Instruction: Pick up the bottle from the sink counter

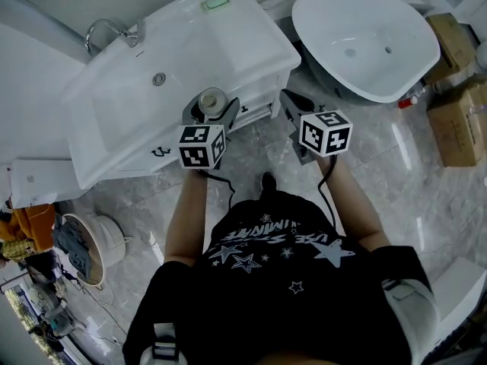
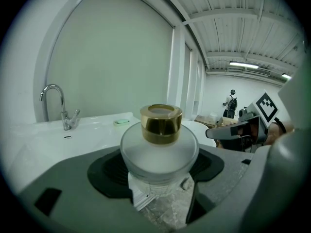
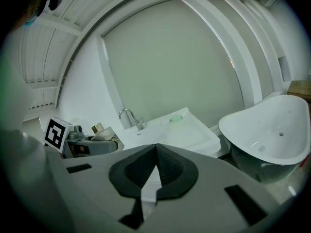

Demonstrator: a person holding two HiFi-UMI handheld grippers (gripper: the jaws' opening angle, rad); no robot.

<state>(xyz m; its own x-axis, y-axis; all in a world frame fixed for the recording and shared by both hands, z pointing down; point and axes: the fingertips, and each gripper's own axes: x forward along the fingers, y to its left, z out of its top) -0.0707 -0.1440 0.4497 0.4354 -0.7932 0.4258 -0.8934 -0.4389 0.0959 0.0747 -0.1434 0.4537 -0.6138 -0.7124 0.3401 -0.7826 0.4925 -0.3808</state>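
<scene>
The bottle (image 1: 212, 97) is squat frosted glass with a gold cap (image 2: 161, 124). My left gripper (image 1: 211, 109) is shut on its body (image 2: 159, 152), holding it upright in the air just in front of the white sink counter (image 1: 228, 48), off its surface. To the right, my right gripper (image 1: 289, 99) is shut with nothing in it; its pads meet in the right gripper view (image 3: 156, 168). That view also shows the left gripper (image 3: 92, 143) with the bottle (image 3: 99, 128) at its left.
The counter carries a chrome faucet (image 1: 106, 30) and a green soap bar (image 1: 216, 2). A white bathtub (image 1: 365, 44) stands to the right, with cardboard boxes (image 1: 456, 116) beyond it. A white fixture (image 1: 38, 179) and clutter sit at the left. The floor is marble tile (image 1: 411, 181).
</scene>
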